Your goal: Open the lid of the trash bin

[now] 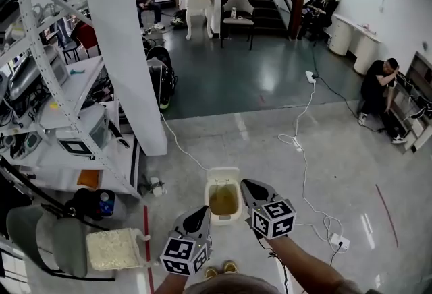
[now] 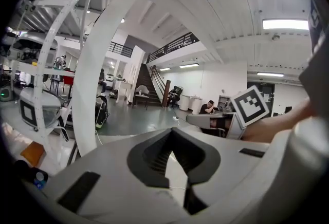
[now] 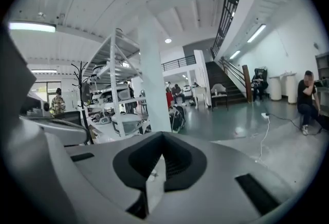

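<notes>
Bin (image 1: 223, 199) between left tool (image 1: 202, 209), right tool (image 1: 245, 183)

Held low, pointing forward side by side, the left hand-held gripper (image 1: 201, 212) and right hand-held gripper (image 1: 248, 185) are alike: jaws pressed together, nothing between them.

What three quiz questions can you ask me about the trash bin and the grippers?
1. True or false: the trash bin shows its inside from above.
2. The left gripper is: A shut on the lid, B shut and empty, C wide open.
3. In the head view, which tip reaches further up the picture, the left one or that of the right gripper?
Key: 1 true; 2 B; 3 right.
</notes>
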Action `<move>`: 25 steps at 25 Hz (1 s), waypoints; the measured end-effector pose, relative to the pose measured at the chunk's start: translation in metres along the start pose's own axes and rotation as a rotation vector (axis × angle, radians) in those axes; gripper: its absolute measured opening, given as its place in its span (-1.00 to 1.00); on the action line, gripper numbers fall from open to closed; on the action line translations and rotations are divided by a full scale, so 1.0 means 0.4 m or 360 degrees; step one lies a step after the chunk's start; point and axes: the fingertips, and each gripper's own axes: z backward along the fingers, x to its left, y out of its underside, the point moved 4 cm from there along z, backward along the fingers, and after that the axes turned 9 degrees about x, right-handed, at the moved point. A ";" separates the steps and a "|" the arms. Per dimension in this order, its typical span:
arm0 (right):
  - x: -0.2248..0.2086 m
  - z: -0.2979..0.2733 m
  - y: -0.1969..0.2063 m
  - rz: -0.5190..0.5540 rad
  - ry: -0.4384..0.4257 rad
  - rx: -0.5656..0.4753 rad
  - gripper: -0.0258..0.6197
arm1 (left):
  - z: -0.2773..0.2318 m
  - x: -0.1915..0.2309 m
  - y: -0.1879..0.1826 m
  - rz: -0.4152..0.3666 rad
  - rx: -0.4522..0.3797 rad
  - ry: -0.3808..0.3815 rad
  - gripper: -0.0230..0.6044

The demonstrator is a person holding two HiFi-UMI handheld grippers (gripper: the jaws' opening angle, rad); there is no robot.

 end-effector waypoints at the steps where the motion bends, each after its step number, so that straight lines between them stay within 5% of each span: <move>1: 0.015 0.028 -0.016 0.0017 -0.0009 -0.0044 -0.82 | 0.007 -0.003 -0.011 -0.0018 -0.0015 0.0010 -0.95; 8: 0.133 0.188 -0.054 0.0175 -0.0074 -0.0270 -0.82 | 0.058 -0.036 -0.058 -0.0089 -0.0119 0.0031 -0.95; 12: 0.187 0.230 -0.016 0.0303 -0.0087 -0.0222 -0.82 | 0.079 -0.052 -0.055 -0.0127 -0.0171 0.0053 -0.95; 25: 0.208 0.221 0.001 0.0217 -0.0080 -0.0233 -0.82 | 0.113 -0.037 -0.051 -0.0173 -0.0194 0.0069 -0.95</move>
